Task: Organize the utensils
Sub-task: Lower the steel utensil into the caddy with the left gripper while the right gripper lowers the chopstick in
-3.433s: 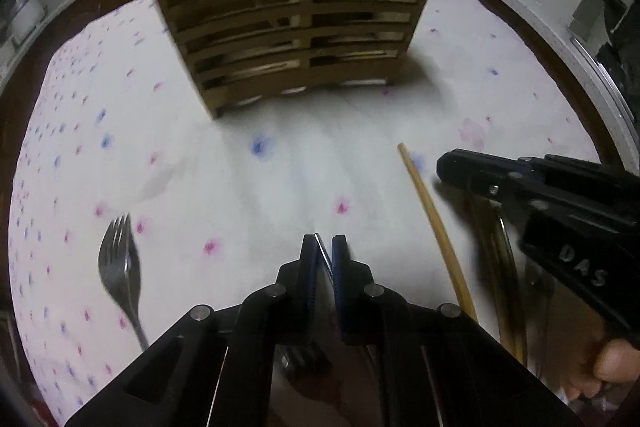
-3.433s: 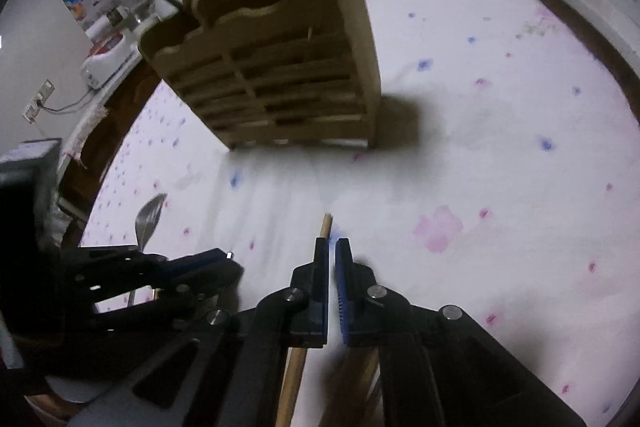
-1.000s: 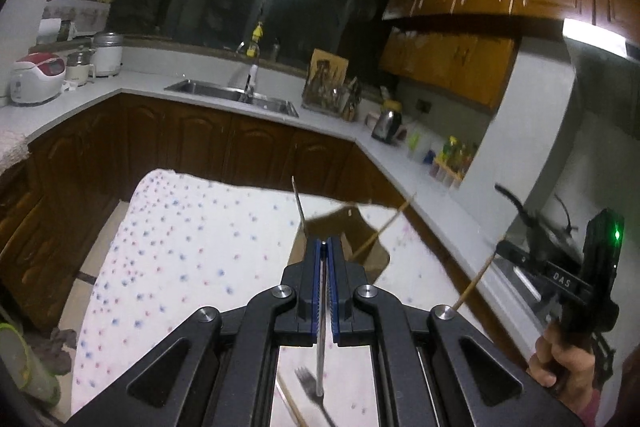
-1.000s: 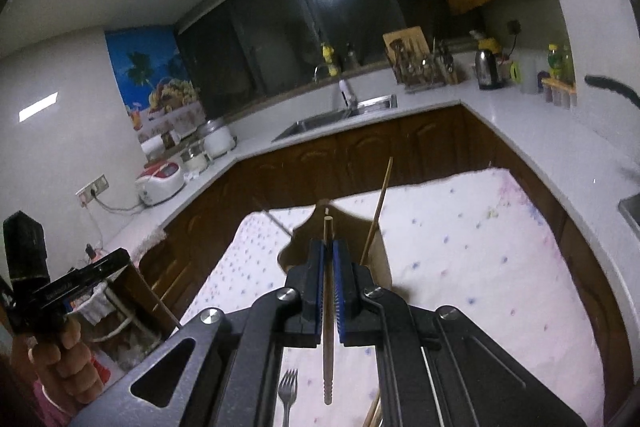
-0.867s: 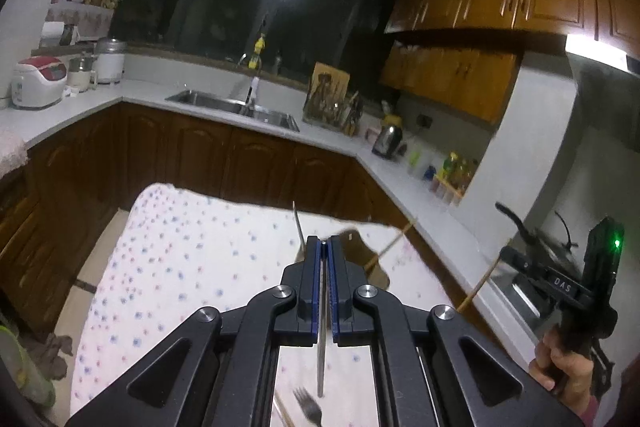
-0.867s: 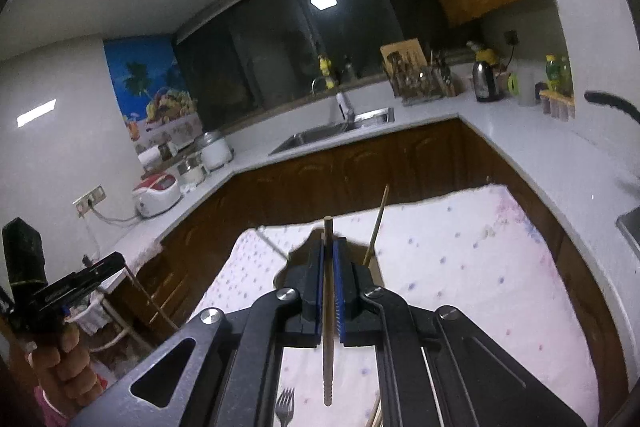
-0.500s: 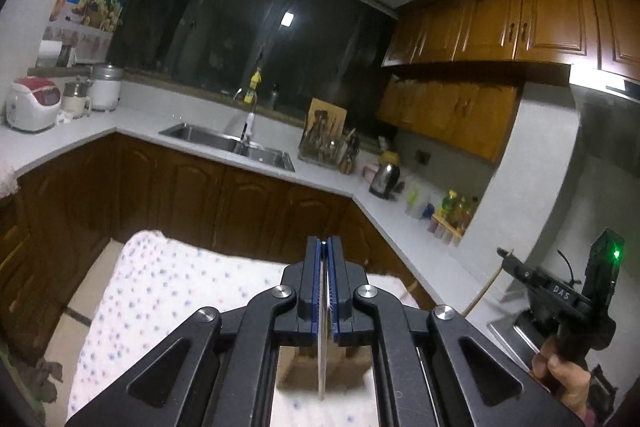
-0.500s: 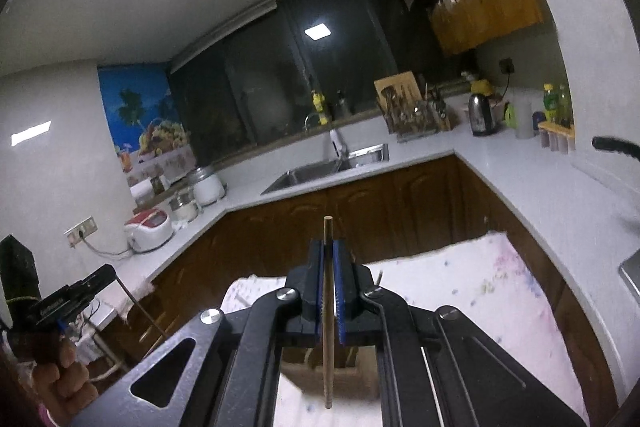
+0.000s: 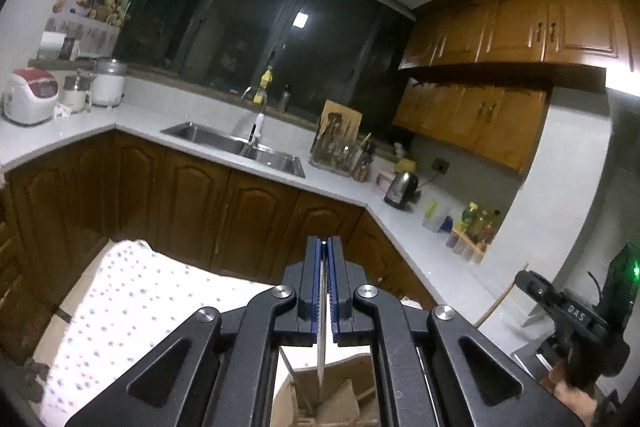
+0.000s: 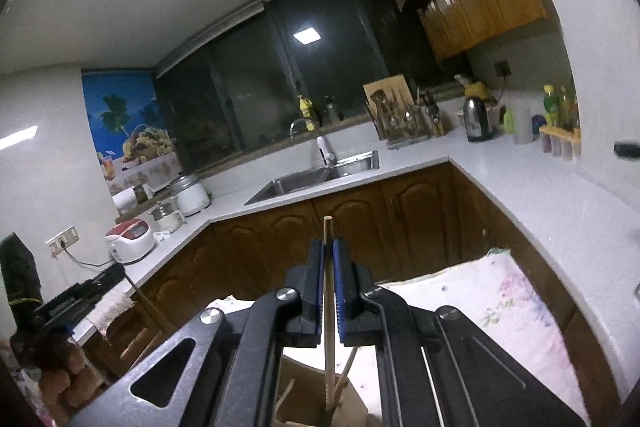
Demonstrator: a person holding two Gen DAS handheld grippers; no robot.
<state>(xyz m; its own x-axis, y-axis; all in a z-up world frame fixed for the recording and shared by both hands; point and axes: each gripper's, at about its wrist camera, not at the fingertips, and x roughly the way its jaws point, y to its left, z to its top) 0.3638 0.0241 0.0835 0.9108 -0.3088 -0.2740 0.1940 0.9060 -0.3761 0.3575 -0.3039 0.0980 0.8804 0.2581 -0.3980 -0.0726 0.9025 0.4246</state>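
The left gripper [image 9: 325, 291] is clamped on a thin metal utensil [image 9: 321, 355], seen edge-on as a flat strip; which kind it is cannot be told. The strip hangs below the pads, its low end over the open top of the wooden holder [image 9: 332, 403] directly beneath. The right gripper [image 10: 329, 291] is clamped on a chopstick [image 10: 328, 347], whose blunt top sticks up just above the pads and whose ridged tip reaches down into the holder's mouth, beside other sticks already standing there. The holder sits on a spotted cloth [image 9: 120, 307] that spreads out left of and below the left gripper. Both pieces look light and stiff. The metal is likely slick, so a flat-face pinch partway up the handle suits it and keeps it from swinging. The chopstick is round and may roll between the pads; gripping near its upper end, as here, leaves length to guide into a slot. Neither seems fragile, and a short drop should do no harm.
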